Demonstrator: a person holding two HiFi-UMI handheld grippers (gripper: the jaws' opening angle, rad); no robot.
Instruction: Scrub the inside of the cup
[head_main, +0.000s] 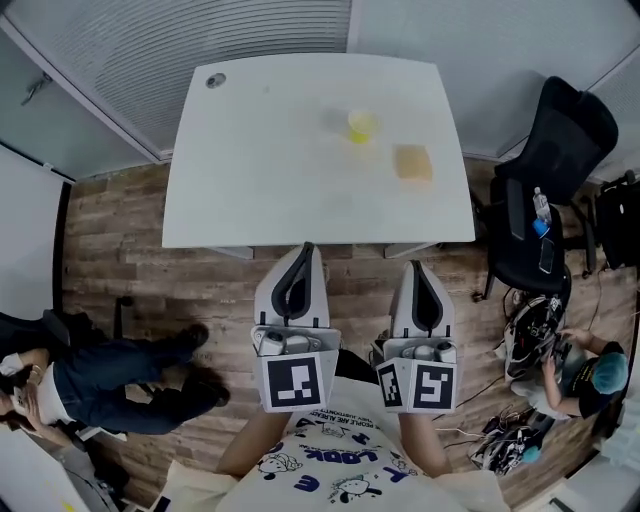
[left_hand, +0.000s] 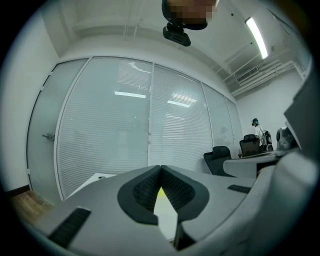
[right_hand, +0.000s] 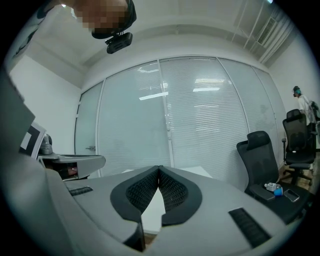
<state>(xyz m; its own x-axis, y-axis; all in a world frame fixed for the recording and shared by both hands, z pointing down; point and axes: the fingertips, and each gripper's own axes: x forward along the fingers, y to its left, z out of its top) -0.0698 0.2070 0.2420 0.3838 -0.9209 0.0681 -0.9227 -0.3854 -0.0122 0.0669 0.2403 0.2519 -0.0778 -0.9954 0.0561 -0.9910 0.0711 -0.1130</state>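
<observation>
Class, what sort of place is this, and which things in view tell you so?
Probably an office or meeting room: a white table, a black office chair beside it, and glass partition walls with blinds.

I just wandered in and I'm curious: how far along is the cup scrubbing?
Nothing looks done yet. The yellow cup and a tan pad, likely a sponge, sit apart on the white table, neither touched. In hand: nothing. The left gripper and right gripper are both shut and empty, short of the table's near edge. Left to do: reach in, take cup and pad, scrub the inside.
</observation>
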